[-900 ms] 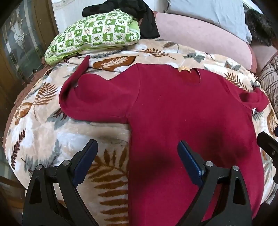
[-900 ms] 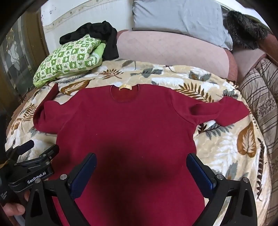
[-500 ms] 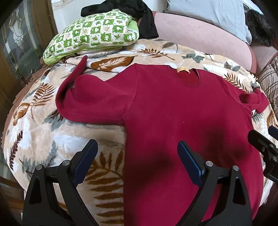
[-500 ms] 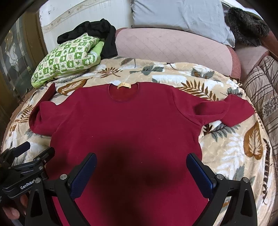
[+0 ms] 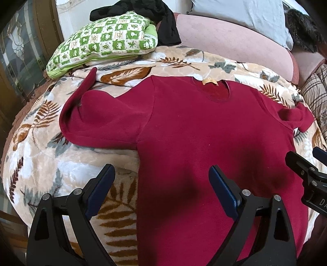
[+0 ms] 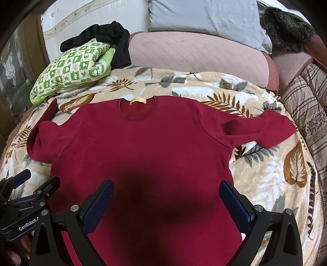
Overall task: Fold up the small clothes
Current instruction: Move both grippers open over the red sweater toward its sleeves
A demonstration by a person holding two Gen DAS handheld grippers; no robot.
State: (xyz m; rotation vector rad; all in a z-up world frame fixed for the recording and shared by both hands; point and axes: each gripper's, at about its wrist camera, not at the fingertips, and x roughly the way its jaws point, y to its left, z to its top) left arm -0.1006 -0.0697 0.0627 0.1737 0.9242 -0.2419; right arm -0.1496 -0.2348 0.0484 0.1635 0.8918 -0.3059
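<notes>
A dark red short-sleeved top [image 5: 204,131] lies flat, front up, on a leaf-patterned blanket [image 5: 61,163], its neck with a yellow label [image 5: 209,81] at the far side. It also fills the right wrist view [image 6: 143,147]. Its left sleeve [image 5: 98,120] is rumpled and its right sleeve [image 6: 263,129] spreads out. My left gripper [image 5: 161,188] is open and empty above the top's lower left edge. My right gripper [image 6: 165,202] is open and empty above the lower middle of the top. Each gripper shows at the edge of the other's view.
A green checked cushion [image 5: 106,45] with black clothing [image 5: 163,22] lies at the back left. A pink bolster [image 6: 196,53], a grey pillow [image 6: 206,18] and dark fur [image 6: 286,26] sit behind. A striped plaid cover [image 6: 308,106] lies to the right.
Both grippers have drifted slightly forward and left over the top, still open. The top has not moved.
</notes>
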